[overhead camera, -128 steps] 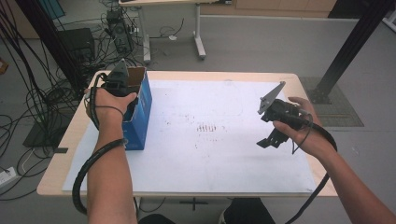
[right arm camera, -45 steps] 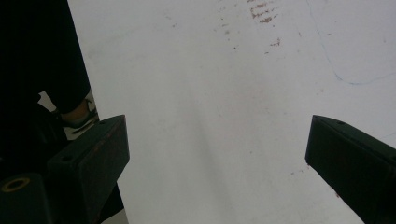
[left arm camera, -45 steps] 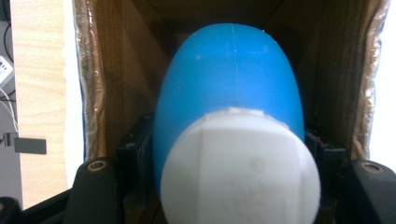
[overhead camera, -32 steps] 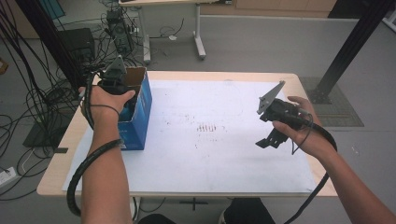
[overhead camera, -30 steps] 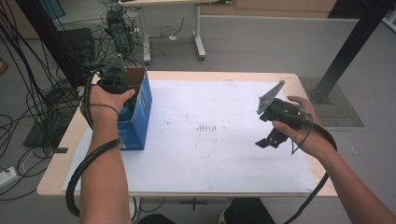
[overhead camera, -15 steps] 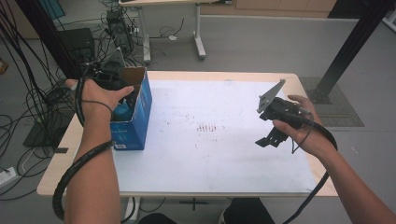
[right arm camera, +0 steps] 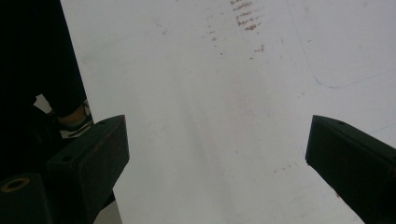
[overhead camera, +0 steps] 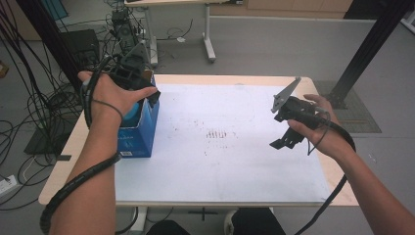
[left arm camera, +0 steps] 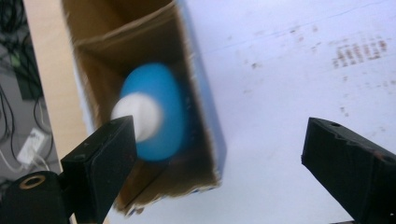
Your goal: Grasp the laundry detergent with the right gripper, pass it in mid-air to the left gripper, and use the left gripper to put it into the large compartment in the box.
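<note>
1. My left tongs (left arm camera: 219, 154) stand wide apart with nothing between them. Their jaws have just been opening, and they hang over the open top of the box (overhead camera: 139, 129).
2. Below them, in the left tongs' own view, a blue bottle (left arm camera: 156, 112) with a white cap lies inside the box, loose and blurred, touched by neither jaw.
3. My right tongs (overhead camera: 284, 142) are also wide open and hold nothing. They hover over the bare white sheet (overhead camera: 230, 152) at the right side of the tabletop (overhead camera: 235, 78), well apart from the box.
4. The box stands at the far left of the tabletop, partly on the sheet's left edge, with its flaps open and its brown inside showing.
5. As I judge it, the putting-in is done: the bottle is in the box and my grip is off it.
6. What I think is left is small: draw the left tongs clear of the opening, and perhaps shut the flaps if the box is meant to be closed. I see no other things on the tabletop waiting to go in.
</note>
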The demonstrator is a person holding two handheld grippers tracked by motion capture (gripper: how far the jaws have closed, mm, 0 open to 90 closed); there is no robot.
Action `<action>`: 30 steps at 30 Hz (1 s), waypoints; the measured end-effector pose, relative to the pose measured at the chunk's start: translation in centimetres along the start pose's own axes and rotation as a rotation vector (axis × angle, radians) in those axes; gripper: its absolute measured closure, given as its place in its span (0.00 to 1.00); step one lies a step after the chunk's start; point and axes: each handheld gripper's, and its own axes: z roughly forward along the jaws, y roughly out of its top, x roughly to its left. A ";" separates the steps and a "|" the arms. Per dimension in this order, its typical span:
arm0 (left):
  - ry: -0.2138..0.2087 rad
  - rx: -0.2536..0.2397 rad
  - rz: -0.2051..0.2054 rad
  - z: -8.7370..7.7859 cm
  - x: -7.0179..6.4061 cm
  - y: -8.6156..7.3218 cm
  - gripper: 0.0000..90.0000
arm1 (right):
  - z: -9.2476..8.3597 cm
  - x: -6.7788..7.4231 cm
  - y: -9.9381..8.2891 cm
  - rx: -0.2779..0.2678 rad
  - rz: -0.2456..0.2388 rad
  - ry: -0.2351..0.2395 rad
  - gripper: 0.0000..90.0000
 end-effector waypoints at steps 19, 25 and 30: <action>-0.055 -0.079 0.147 -0.1 -7.0 4.2 0.08 | -0.2 -1.6 -0.5 0.019 0.001 0.000 0.07; -0.086 -0.097 0.163 -0.1 -8.3 4.8 0.08 | -0.1 -1.7 -0.6 0.025 0.002 -0.004 0.07; -0.092 -0.106 0.186 0.0 -9.2 5.0 0.07 | 0.1 -1.5 -0.4 0.030 -0.002 0.004 0.07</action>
